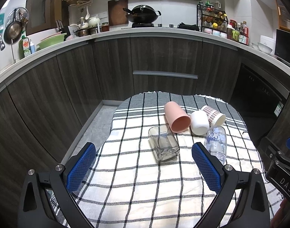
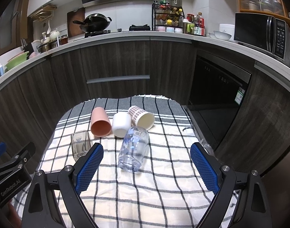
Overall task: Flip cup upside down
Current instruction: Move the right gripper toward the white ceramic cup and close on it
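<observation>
Several cups lie on their sides on a checked cloth (image 1: 137, 182): a square clear glass (image 1: 163, 146), a pink cup (image 1: 176, 117), a white cup (image 1: 199, 122), a patterned paper cup (image 1: 214, 115) and a clear cup with blue print (image 1: 217, 142). In the right wrist view they are the glass (image 2: 80, 144), pink cup (image 2: 100, 122), white cup (image 2: 121, 124), paper cup (image 2: 142, 116) and printed cup (image 2: 133, 148). My left gripper (image 1: 144, 154) is open and empty, short of the glass. My right gripper (image 2: 146, 155) is open and empty, short of the printed cup.
The cloth covers a small table (image 2: 124, 195) with rounded far corners. Dark kitchen cabinets (image 1: 164, 57) stand beyond it, a black oven (image 2: 217, 87) to the right. The right gripper's body (image 1: 281, 167) shows at the right edge of the left view.
</observation>
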Available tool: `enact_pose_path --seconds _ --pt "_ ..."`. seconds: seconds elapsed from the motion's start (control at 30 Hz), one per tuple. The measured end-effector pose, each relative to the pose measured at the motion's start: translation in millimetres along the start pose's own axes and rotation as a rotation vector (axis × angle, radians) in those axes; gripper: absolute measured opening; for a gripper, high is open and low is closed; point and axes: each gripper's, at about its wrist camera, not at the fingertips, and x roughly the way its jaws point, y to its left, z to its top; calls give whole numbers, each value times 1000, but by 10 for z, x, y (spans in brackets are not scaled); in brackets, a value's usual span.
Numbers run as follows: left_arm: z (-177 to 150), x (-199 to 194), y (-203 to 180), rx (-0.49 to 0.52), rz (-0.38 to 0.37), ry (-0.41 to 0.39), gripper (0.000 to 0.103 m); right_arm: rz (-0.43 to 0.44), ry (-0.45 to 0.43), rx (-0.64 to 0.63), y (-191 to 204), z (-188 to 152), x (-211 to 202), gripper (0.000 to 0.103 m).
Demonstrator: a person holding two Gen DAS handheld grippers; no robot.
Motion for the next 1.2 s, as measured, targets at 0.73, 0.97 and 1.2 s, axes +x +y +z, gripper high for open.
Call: enact_pose_path --seconds 0.73,0.97,1.2 --pt "483 870 152 -70 58 20 103 145 233 -36 418 505 1349 81" --pt "685 1271 109 -56 39 38 103 141 344 -61 572 670 1913 79" --pt "733 1599 48 -37 21 54 103 117 436 -73 621 723 2358 79"
